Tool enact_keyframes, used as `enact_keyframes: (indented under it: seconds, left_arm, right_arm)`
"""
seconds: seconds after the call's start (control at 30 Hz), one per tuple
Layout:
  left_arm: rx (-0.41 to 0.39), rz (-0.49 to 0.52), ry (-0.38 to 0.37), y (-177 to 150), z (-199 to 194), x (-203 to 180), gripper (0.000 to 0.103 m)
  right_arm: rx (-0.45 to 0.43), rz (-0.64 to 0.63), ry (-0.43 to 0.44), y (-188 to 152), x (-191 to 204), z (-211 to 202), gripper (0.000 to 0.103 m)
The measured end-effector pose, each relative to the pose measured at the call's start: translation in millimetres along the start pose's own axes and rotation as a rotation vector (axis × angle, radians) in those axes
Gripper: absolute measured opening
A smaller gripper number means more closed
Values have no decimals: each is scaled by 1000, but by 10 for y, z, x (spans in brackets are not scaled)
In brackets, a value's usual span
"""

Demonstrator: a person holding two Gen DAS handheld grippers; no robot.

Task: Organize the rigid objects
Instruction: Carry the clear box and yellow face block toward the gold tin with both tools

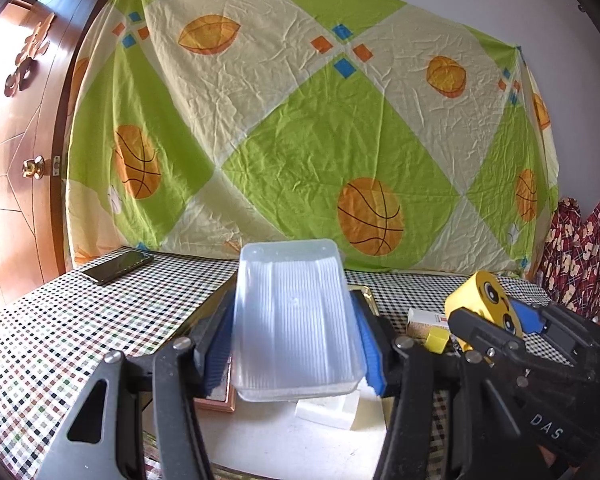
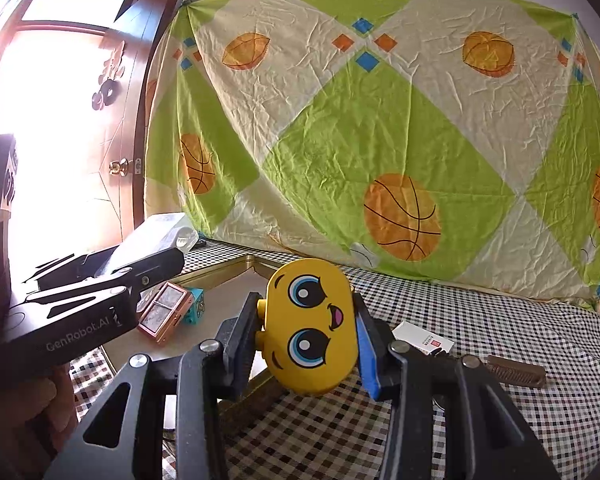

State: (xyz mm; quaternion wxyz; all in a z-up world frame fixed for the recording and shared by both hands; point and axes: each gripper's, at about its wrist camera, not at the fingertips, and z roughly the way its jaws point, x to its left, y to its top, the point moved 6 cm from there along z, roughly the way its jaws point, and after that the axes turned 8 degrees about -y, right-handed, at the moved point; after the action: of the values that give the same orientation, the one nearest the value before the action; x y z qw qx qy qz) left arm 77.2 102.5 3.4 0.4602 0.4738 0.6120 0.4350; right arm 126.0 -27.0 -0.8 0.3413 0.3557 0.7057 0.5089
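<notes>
Left tool (image 1: 296, 344) is pinching a clear plastic box (image 1: 294, 320) by its sides, holding it over the gold-rimmed tray (image 2: 236, 265), prob. for stowing. Right tool (image 2: 308, 332) is pinching a yellow face case (image 2: 311, 328) w/ tray just below-left. Only right view is showing the comb (image 2: 516, 374); only left view the phone (image 1: 118, 266) on the tabletop (image 1: 40, 328).

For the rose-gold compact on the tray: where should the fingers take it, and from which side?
Grip the compact across its two long edges, coming from above. It lies flat on the tray, so only the thin sides offer purchase, and the teal cube sits close by one end, probably blocking an end-on grip.
</notes>
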Motion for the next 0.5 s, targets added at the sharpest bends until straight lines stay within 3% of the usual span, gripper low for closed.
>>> enact_keyframes:
  seconds: [0.5]
  left_arm:
    - [30,-14,22,6,8,218,54]
  right_arm:
    - [8,-27,21,23,202,89,45]
